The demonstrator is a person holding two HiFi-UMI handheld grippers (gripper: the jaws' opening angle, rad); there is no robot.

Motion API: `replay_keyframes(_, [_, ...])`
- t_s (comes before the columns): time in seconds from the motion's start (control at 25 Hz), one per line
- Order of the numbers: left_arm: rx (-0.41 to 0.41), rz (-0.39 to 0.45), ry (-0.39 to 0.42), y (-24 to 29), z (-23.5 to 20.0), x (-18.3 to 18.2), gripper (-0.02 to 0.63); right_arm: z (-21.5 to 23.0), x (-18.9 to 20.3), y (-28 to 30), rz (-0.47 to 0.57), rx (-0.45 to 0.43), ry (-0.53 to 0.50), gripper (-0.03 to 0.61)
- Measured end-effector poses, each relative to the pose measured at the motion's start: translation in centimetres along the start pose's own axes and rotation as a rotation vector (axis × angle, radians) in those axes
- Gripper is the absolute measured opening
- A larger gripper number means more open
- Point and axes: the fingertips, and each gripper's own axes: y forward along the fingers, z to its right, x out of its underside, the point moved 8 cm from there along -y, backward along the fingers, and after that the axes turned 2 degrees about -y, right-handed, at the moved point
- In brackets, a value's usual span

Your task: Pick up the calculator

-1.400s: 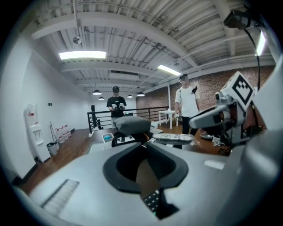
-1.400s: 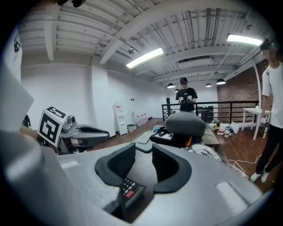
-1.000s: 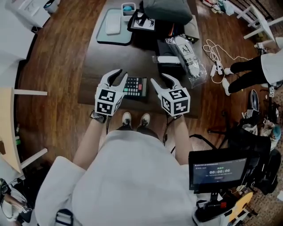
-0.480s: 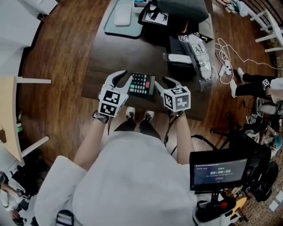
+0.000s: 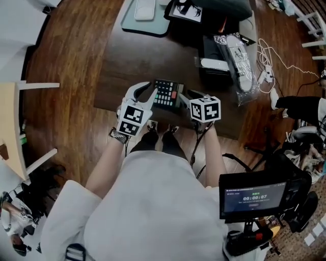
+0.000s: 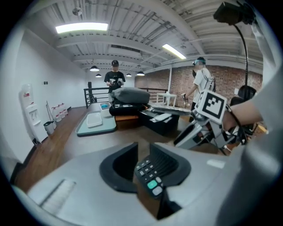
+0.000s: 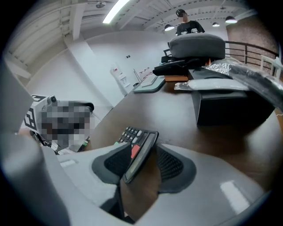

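Observation:
The calculator (image 5: 166,94), black with grey, red and green keys, lies at the near edge of the dark table (image 5: 133,60). My left gripper (image 5: 148,92) holds its left end and my right gripper (image 5: 185,96) its right end. In the left gripper view the calculator (image 6: 149,175) shows as a narrow strip of keys pinched in the left gripper (image 6: 142,160). The right gripper view shows the calculator (image 7: 139,151) tilted on edge in the right gripper (image 7: 139,164), its far end sticking out over the table.
A black box (image 5: 218,65) and a clear plastic bag (image 5: 239,51) sit to the right on the table. A teal tray (image 5: 147,18) and a dark bag (image 5: 209,12) lie at the far end. White cables (image 5: 265,66) trail on the floor at right. Two people stand beyond the table.
Both grippers have moved forward and inward onto the calculator's two ends, and their jaws have come together on it. A second ago they stood open on either side of it.

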Motion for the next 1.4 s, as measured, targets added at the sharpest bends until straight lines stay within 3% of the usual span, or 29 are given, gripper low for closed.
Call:
replay_keyframes(0.56, [0.035,-0.024,-0.067,1.5,0.7,1.4,0.094,0.3,1.5,3.3,-0.131,-0.09,0.071,0.176])
replay_keyframes(0.88, [0.027,-0.04,-0.076,1.4,0.3,1.6,0.094,0.7,1.7,3.4,-0.126,-0.205,0.249,0.094])
replay_keyframes(1.16, [0.029,-0.03,-0.059,1.7,0.2,1.0,0.094,-1.7,0.2,1.8,-0.029,-0.13,0.113,0.067])
replay_keyframes(1.4, [0.026,0.005,-0.029,1.5,0.7,0.1,0.091,-1.8,-2.6,-1.1,0.093,0.004,0.017,0.058])
